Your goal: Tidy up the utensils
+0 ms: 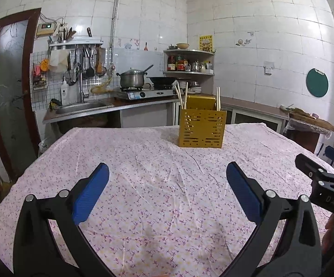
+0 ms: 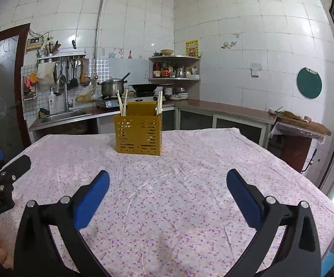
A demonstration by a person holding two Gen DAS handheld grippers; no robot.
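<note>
A yellow perforated utensil holder [image 1: 202, 128] [image 2: 138, 136] stands upright on the far middle of the table. Pale chopsticks [image 1: 182, 95] [image 2: 122, 103] lean out of its left side, and another pair [image 1: 218, 98] [image 2: 159, 102] sticks up at its right. My left gripper [image 1: 167, 177] hovers open over the cloth, well short of the holder, with nothing between its blue pads. My right gripper [image 2: 168, 184] is also open and empty, level with the left one. The right gripper's edge shows in the left wrist view, at far right.
The table carries a pink floral cloth [image 1: 157, 184] [image 2: 190, 173]. Behind it run a counter with a sink [image 1: 79, 108], a gas stove with a pot [image 1: 131, 79] and a wok [image 1: 162, 80]. A corner shelf [image 1: 188, 62] holds jars. A chopping board [image 2: 303, 122] lies at right.
</note>
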